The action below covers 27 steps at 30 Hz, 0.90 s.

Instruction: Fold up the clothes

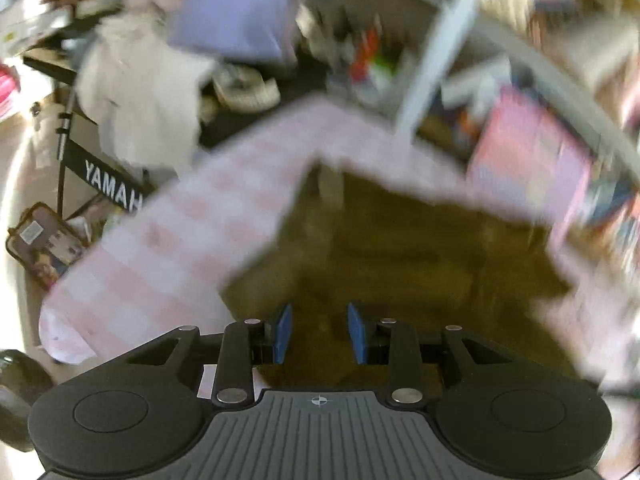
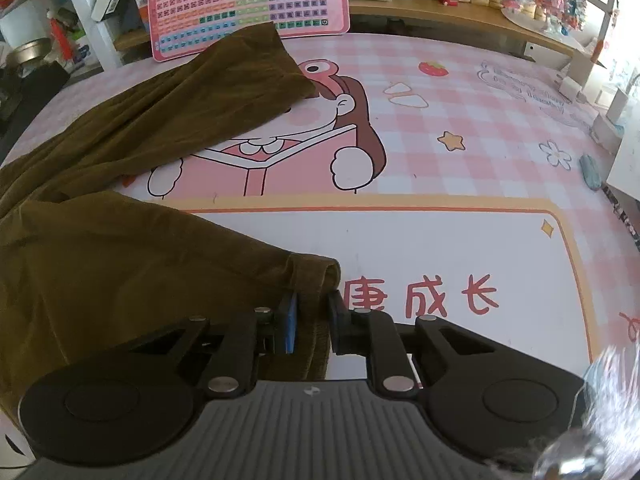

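Right gripper (image 2: 312,322) is clamped on a bunched hem corner of the olive-brown corduroy-like garment (image 2: 132,264); the fold of cloth sits between the blue pads and pokes out just ahead of the fingertips. From that pinch the garment runs off to the gripper's left and forward-left: a broad panel lies immediately left of the fingers, and a second long limb (leg or sleeve, can't tell which) stretches diagonally ahead-left, its free end (image 2: 260,56) lying far forward, near the pink chart board (image 2: 248,4) propped at the back. So the long axis runs roughly from near-left to far-centre, with the held corner at the near-right end of the cloth. All of it rests on the pink checked cartoon-print counter (image 2: 460,128); the area ahead and to the right of the gripper is bare mat. Left gripper (image 1: 319,334) has its pads apart with nothing between them; its view is heavily motion-blurred, but olive cloth (image 1: 380,248) fills the area directly ahead of and under the fingers, with the counter edge beyond. Judgement: the right gripper owns the only grip now, and the left is nearer the bulk of the cloth. Any fold turns on carrying the held corner across toward the left mass or forward along the limb. Fold stage can't be settled here; the cloth lies spread and rumpled, not stacked.
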{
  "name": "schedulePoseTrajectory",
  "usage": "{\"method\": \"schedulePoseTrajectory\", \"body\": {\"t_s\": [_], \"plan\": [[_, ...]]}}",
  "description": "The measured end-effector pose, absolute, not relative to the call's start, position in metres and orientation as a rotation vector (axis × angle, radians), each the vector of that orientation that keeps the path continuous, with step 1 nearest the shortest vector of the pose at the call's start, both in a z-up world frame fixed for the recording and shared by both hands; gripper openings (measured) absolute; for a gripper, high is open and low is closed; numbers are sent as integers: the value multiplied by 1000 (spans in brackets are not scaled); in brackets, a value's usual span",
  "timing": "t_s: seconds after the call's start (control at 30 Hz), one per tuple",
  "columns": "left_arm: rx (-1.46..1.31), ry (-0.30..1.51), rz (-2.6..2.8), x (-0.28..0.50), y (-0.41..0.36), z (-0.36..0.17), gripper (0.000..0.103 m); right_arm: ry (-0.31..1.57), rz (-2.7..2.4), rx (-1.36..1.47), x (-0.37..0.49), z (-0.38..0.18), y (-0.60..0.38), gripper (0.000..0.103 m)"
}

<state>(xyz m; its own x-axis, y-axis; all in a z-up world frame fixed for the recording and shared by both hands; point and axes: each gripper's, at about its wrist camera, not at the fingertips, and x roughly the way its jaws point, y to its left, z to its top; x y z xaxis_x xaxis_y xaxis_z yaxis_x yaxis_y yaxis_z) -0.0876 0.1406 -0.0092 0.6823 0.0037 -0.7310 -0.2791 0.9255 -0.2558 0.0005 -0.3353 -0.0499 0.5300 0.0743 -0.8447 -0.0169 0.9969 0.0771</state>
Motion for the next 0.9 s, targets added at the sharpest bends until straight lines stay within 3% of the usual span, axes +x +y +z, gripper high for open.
{"method": "schedulePoseTrajectory", "body": {"t_s": [0.17,0.43,0.57,0.9], "plan": [[-374,890,172,-76,127,-40,32,974,-18,-26,1,-51,-339,15],[-326,900,30,-54,91,-38,46,946,-117,-67,22,-54,-372,15],[-280,911,1,-46,72,-37,62,942,-75,-43,23,-54,-386,34],[-213,875,-26,-35,80,-10,67,887,-31,-31,-71,-29,-352,38]]}}
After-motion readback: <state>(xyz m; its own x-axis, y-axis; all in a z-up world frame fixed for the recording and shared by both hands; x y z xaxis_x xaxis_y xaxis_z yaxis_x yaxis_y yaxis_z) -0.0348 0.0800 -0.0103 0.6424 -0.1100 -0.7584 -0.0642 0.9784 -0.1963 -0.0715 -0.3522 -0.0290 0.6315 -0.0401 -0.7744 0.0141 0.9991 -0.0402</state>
